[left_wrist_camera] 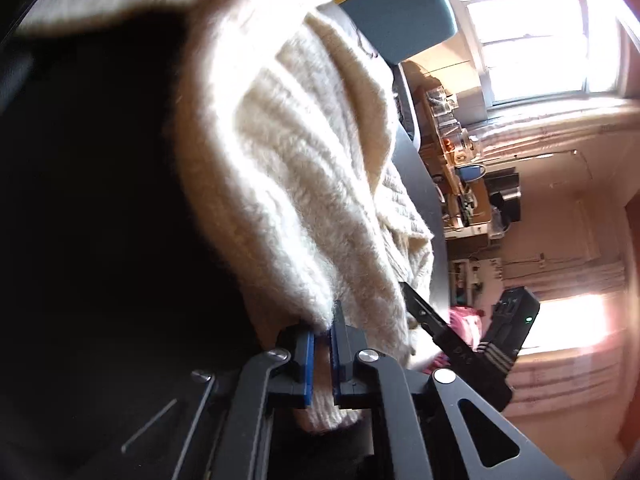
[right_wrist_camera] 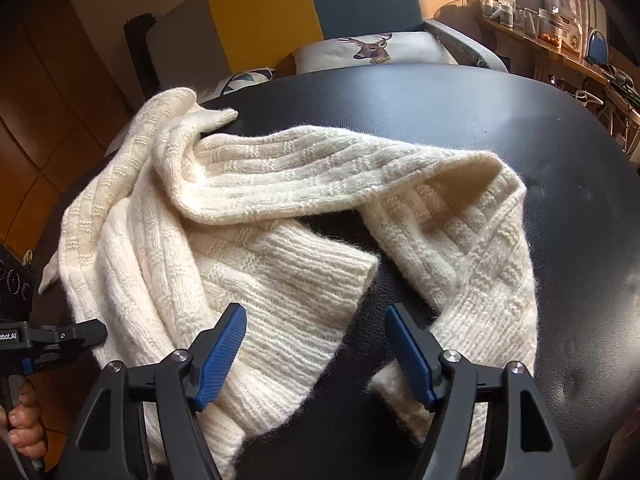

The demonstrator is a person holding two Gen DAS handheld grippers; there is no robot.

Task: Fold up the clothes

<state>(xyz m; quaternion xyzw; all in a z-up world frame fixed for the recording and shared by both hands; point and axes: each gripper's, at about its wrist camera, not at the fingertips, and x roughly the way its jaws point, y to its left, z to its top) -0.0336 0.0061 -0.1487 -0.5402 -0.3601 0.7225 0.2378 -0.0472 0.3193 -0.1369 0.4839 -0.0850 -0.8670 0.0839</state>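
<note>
A cream ribbed knit sweater (right_wrist_camera: 280, 208) lies crumpled on a black table (right_wrist_camera: 540, 140), with one sleeve folded across the body. My right gripper (right_wrist_camera: 316, 320) hovers open just above the ribbed hem near the front edge, and its blue pads (right_wrist_camera: 220, 356) hold nothing. In the left wrist view my left gripper (left_wrist_camera: 322, 360) is shut on an edge of the sweater (left_wrist_camera: 300, 160), which rises lifted from the jaws. The right wrist view shows the left gripper (right_wrist_camera: 96, 330) at the sweater's left side, held by a hand (right_wrist_camera: 24, 432).
Behind the table stands a chair with a yellow and teal back (right_wrist_camera: 312, 0) and a deer-print cushion (right_wrist_camera: 372, 50). A wooden shelf with jars (right_wrist_camera: 532, 20) runs along the right wall under bright windows (left_wrist_camera: 532, 32). A black tool part (left_wrist_camera: 424, 316) shows beside the sweater.
</note>
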